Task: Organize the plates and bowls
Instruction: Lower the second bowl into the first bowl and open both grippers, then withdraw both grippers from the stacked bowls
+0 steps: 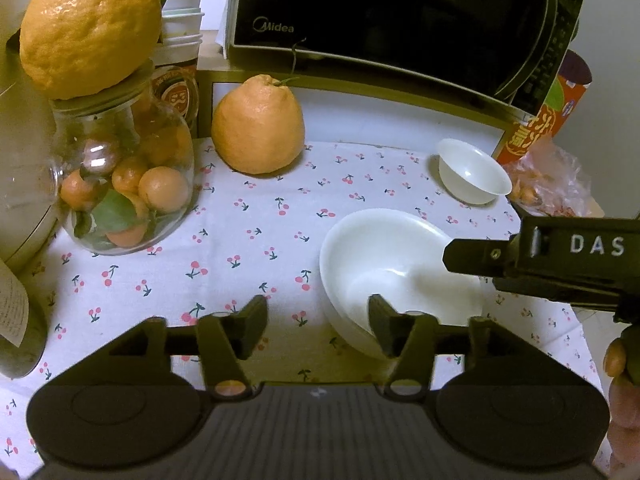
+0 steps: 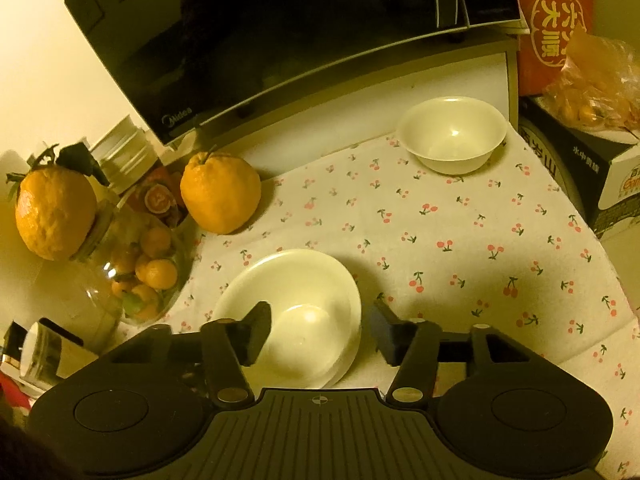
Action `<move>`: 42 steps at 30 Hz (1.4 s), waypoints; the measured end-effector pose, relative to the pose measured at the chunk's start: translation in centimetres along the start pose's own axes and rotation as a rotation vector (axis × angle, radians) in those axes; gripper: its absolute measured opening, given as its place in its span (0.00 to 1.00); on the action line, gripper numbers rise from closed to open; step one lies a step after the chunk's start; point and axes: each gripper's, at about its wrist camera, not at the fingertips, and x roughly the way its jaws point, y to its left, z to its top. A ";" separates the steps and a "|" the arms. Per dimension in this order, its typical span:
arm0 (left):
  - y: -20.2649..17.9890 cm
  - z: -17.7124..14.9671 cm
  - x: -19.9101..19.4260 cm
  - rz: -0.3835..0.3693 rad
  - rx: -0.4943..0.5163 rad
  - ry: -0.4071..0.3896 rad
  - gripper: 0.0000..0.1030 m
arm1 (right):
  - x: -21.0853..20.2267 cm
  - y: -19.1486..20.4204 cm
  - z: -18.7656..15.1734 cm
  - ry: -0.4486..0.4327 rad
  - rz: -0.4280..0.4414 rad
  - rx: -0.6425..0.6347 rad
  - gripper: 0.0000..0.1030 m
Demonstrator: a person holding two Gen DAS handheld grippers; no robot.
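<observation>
A stack of white deep plates (image 1: 384,256) lies on the cherry-print cloth; it also shows in the right wrist view (image 2: 304,304). A small white bowl (image 1: 472,170) stands upright behind it, seen too in the right wrist view (image 2: 452,132). My left gripper (image 1: 318,328) is open and empty, its right finger over the stack's near rim. My right gripper (image 2: 320,332) is open and empty, straddling the stack's right rim; its finger (image 1: 472,254) reaches over the plates from the right in the left wrist view.
A large orange (image 1: 258,124) sits at the back. A glass jar of small oranges (image 1: 124,184) with a big citrus (image 1: 92,24) on top stands left. A microwave (image 1: 392,12) is on a shelf behind. A red carton (image 2: 554,16) and bagged fruit (image 2: 596,84) are at the right.
</observation>
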 end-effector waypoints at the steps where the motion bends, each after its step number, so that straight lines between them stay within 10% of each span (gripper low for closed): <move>1: 0.0 0.0 0.0 -0.002 -0.001 -0.001 0.61 | -0.1 0.0 0.0 -0.002 0.001 0.004 0.64; 13: -0.6 0.4 -1.3 -0.028 0.004 -0.013 0.93 | -2.4 -1.6 1.0 -0.043 0.032 0.021 0.83; 42: -3.6 5.5 -2.8 -0.028 0.082 -0.067 1.00 | -5.7 -6.1 6.0 -0.138 0.029 0.080 0.91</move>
